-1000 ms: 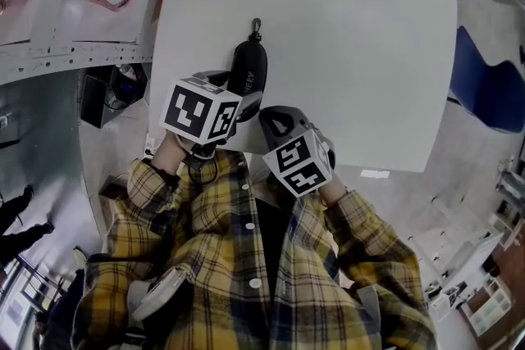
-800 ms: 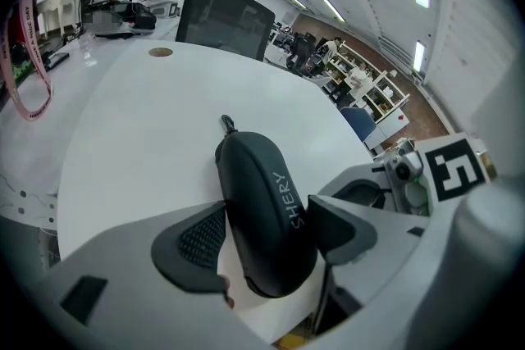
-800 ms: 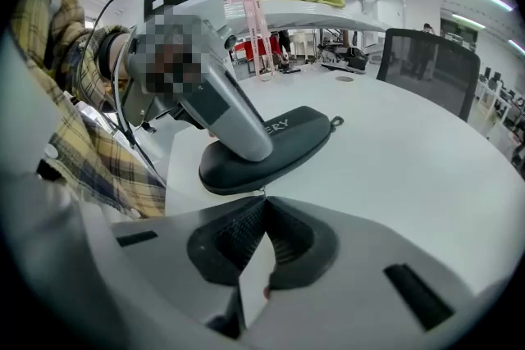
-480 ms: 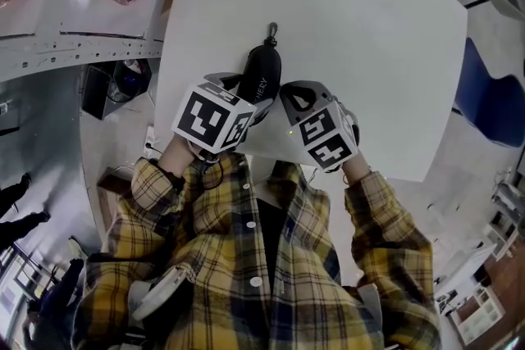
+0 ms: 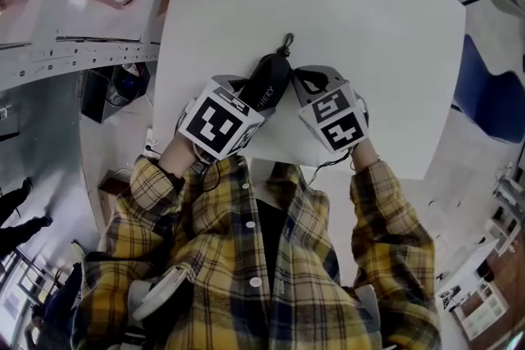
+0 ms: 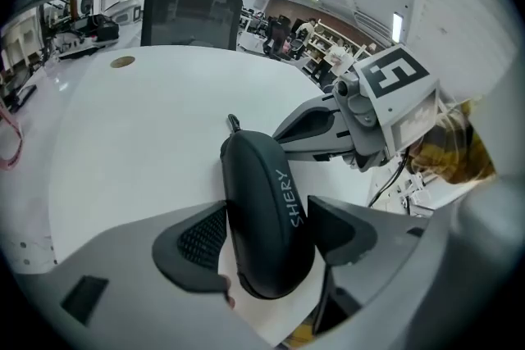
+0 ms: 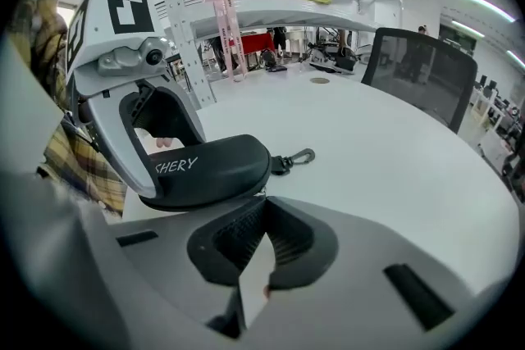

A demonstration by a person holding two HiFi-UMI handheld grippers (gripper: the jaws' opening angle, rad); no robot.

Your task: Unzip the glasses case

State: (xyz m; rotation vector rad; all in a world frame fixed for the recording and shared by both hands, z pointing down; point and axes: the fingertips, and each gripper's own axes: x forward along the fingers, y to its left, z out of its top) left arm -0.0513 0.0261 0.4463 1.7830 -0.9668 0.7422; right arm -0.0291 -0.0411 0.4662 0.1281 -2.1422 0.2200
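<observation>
A white table [image 5: 369, 29] in an open office carries the job, with a black office chair [image 7: 414, 65] beyond its far edge. We see the glasses case [image 5: 269, 84] lying flat near the table's near edge, between our two tools. The left gripper [image 6: 264, 213] clamps the case's near end, one pad against each flank. From that gripper the long axis runs straight ahead, with the metal clip [image 6: 233, 123] at the far tip. The right gripper [image 7: 262, 205] comes in from the side, so for it the case lies crosswise just past its tips. The held end is off to its left and the clip is a little to its right. Its jaws are pressed together at the tips, which sit right at the case's lower seam near the clip end. A small pale bit shows there; we cannot tell whether it is the zip tab or whether it is pinched. We judge that the right gripper is the one placed to work the zip. The pull would have to run leftward along the seam, toward the end the left gripper steadies.
</observation>
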